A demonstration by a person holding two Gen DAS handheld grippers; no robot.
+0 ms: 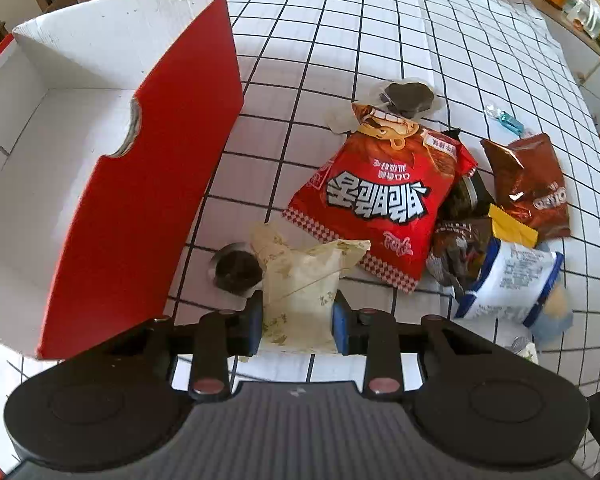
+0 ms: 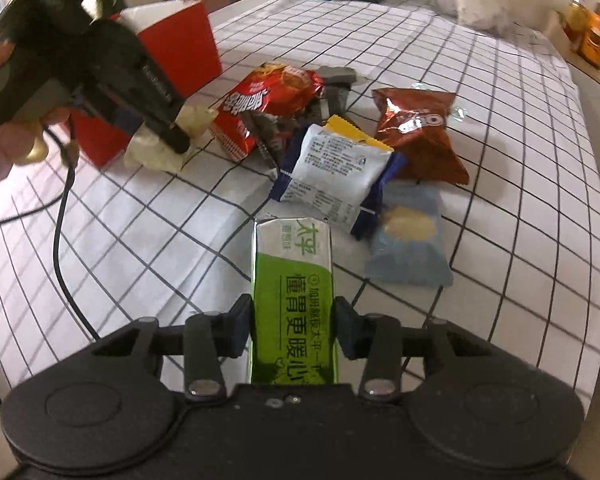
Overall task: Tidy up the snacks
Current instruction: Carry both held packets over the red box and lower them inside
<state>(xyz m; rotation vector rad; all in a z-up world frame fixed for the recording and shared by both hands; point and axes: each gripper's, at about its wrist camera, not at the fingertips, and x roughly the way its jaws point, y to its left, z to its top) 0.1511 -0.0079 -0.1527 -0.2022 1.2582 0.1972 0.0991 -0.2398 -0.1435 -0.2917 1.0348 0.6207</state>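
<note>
1. The left gripper (image 1: 298, 320) has its blue fingers (image 1: 342, 326) closed on a cream packet (image 1: 300, 292), which hangs between them just above the bench (image 1: 380, 32).
2. The right gripper (image 2: 292, 328) has its fingers (image 2: 346, 334) pressed against a green packet (image 2: 292, 280) that runs lengthwise between them, pointing forward.
3. Just left of the cream packet stands a red box (image 1: 148, 184), open-topped and white inside; no snacks show in the part of it that is visible. A dark round snack (image 1: 238, 272) lies on the bench between packet and box.
4. Ahead lies the pile: a red bag (image 1: 380, 200), a brown bag (image 1: 528, 184), a white pouch (image 1: 512, 280) and smaller wrappers, overlapping one another.
5. The step appears to be carrying the cream packet to the box. Done well, it means lifting the packet clear of the red wall, moving over the white floor, then opening the fingers low so it lands flat.
6. Only the left view shows the box interior and the round snack. Only the right view shows the green packet, a pale blue pouch (image 2: 410, 244), a trailing black cable (image 2: 60, 248), and the person's hand (image 2: 4, 128) on the left gripper.
</note>
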